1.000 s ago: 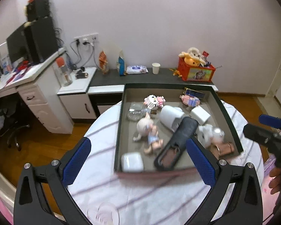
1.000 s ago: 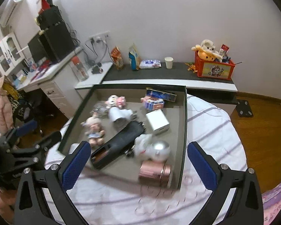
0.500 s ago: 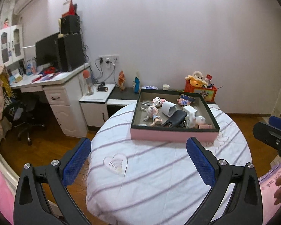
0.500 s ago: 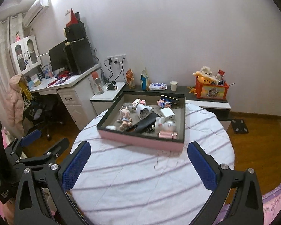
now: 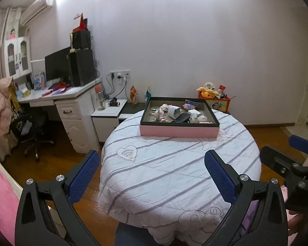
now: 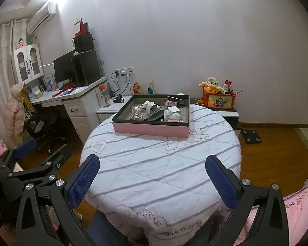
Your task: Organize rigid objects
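A pink box with a dark rim [image 5: 178,132] [image 6: 152,130] stands at the far side of a round table [image 5: 174,164] [image 6: 154,164] covered with a striped white cloth. Inside lie several small rigid things: a doll figure [image 5: 160,114] [image 6: 136,112], a white cylinder [image 5: 174,111] [image 6: 153,108], a black case [image 5: 182,118], a white block [image 5: 194,112]. My left gripper [image 5: 149,174] hangs open at the table's near edge, far from the box, holding nothing. My right gripper [image 6: 152,179] is open too and holds nothing. Each gripper shows at the edge of the other's view.
A white desk [image 5: 71,102] with a monitor and speakers stands at the left, an office chair [image 5: 35,127] before it. A low cabinet along the wall carries an orange toy crate [image 5: 215,100] [image 6: 218,99]. Wooden floor surrounds the table; pink bedding [image 6: 293,215] lies at the right.
Both grippers have pulled far back from the box, from just above it to the near edge of the table. Both stayed open and empty.
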Demonstrator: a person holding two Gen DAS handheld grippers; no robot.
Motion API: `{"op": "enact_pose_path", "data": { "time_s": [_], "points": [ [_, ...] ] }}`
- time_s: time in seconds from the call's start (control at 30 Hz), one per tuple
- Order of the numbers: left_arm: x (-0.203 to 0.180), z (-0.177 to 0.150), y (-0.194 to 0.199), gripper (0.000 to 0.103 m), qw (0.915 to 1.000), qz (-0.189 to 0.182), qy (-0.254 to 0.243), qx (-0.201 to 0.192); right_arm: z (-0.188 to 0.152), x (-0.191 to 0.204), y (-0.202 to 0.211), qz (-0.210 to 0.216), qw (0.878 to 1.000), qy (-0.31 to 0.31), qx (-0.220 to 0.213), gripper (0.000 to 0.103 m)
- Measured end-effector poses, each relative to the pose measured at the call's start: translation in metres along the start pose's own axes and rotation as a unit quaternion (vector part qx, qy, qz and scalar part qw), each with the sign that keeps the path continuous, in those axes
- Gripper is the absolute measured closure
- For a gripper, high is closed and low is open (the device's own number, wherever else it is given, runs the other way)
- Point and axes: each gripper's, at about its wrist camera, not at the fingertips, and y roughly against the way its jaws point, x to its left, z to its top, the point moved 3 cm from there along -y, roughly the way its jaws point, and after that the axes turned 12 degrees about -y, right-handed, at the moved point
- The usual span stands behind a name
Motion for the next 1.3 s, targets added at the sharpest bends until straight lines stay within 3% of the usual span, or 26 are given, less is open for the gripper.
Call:
{"op": "enact_pose_path", "data": {
  "time_s": [0.57,0.87,1.3],
  "points": [
    [0.011,0.0,0.018,0.0,0.999,0.039,0.02,-0.009,0.0,0.005,0.017,-0.017,1.0,0.005,-0.019,0.0],
    [0.011,0.001,0.018,0.0,0.9995,0.017,0.028,-0.005,0.0,0.006,0.018,-0.017,1.0,0.005,-0.02,0.0],
    [0.013,0.001,0.018,0.0,0.9994,0.014,0.032,0.0,0.001,0.006,0.019,-0.017,1.0,0.007,-0.02,0.0]
  ]
}}
